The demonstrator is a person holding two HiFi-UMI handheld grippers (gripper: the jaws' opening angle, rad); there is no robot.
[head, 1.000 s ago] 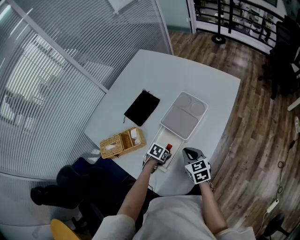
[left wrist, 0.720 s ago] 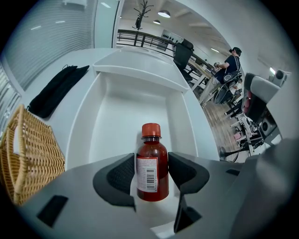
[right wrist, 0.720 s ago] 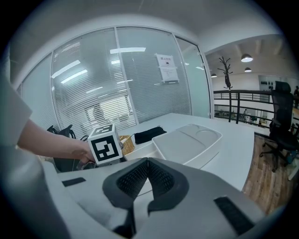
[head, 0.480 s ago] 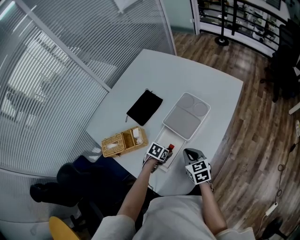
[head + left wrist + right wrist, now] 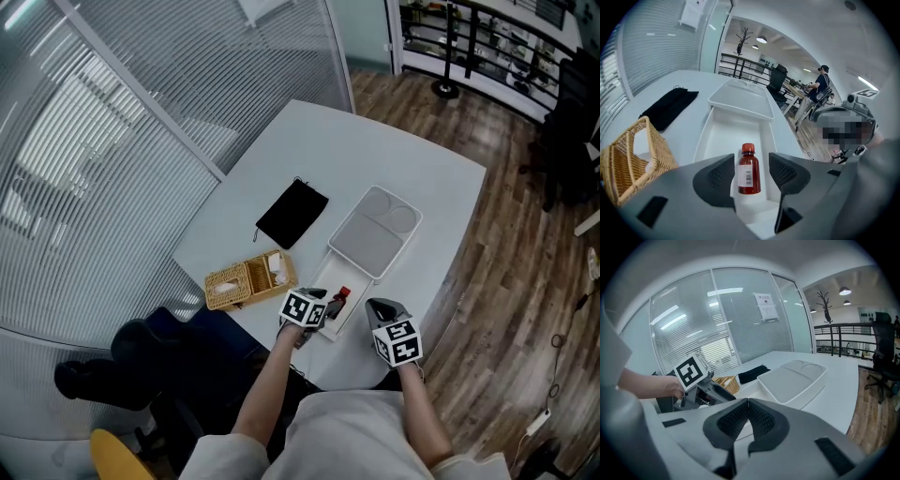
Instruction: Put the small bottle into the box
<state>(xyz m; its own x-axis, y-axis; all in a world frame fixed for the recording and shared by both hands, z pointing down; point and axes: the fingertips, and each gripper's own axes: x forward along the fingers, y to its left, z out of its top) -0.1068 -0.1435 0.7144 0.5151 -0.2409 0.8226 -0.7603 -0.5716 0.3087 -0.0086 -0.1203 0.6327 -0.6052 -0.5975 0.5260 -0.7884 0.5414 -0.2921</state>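
A small brown bottle (image 5: 749, 169) with a red cap stands upright inside the shallow white box (image 5: 723, 136). My left gripper (image 5: 751, 165) is open, its two jaws flanking the bottle with a gap on each side. From the head view, the bottle (image 5: 339, 300) shows in the box (image 5: 323, 278) just right of the left gripper (image 5: 322, 307). My right gripper (image 5: 747, 416) is shut with nothing in it and hovers near the table's front edge (image 5: 380, 307), right of the box.
The box's white lid (image 5: 373, 232) lies just beyond the box. A black pouch (image 5: 292, 213) lies left of the lid. A wicker basket (image 5: 248, 279) stands left of the box. The table's edge runs close on the right, with wooden floor beyond.
My left gripper has drawn back a little toward the left, away from the bottle, which stays standing in the box. The right gripper has hardly moved.
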